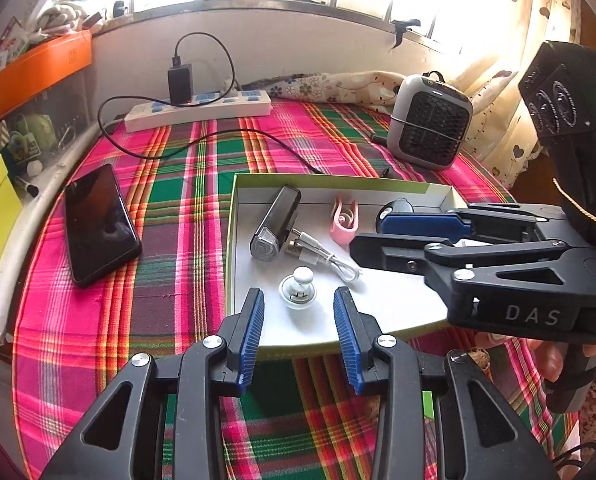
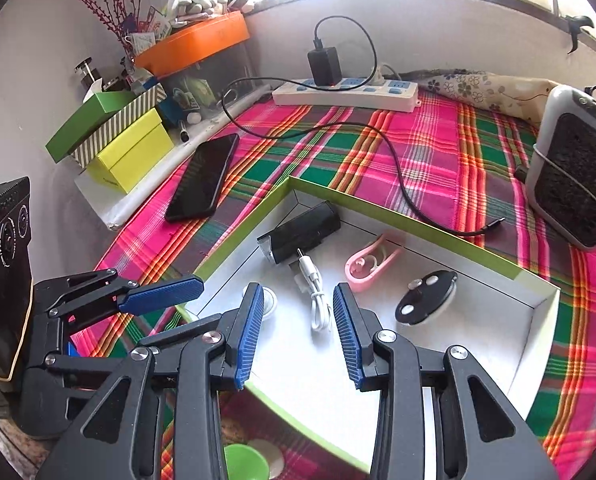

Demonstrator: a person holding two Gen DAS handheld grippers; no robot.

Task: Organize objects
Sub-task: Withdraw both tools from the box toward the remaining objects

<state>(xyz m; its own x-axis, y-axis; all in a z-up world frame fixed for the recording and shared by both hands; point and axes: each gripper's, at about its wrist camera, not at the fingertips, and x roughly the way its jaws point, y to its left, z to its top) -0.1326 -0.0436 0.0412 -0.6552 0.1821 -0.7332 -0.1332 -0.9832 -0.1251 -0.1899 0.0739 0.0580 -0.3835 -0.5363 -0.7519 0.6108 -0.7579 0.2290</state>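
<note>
Right now I am holding both grippers over the shallow green-edged box (image 2: 397, 210) sitting on the plaid tablecloth (image 1: 170, 184). The left gripper (image 1: 299, 300) is hanging with its blue pads (image 1: 254, 332) apart and nothing between them; the small white knob-shaped piece (image 1: 298, 286) is lying on the box floor beyond the gap, near the box's front edge. The right gripper (image 2: 298, 296) is likewise standing with its jaws apart and gripping nothing, and the coiled white cable (image 2: 315, 296) is resting on the box floor beyond its pads.

Inside the box I am also seeing a black bike-light-like device (image 2: 303, 230) near the far left corner, with the cable's plug end just beside it, a pink clip (image 2: 367, 264) towards the middle, and a round black disc (image 2: 425, 298) to the right, each lying apart from the others.

Outside the box, a black phone (image 1: 100, 222) is lying flat on the cloth to the left, a white power strip (image 1: 202, 110) with a black charger (image 1: 180, 82) plugged in is sitting by the wall, and a small grey heater (image 1: 429, 120) is standing at the far right.
</note>
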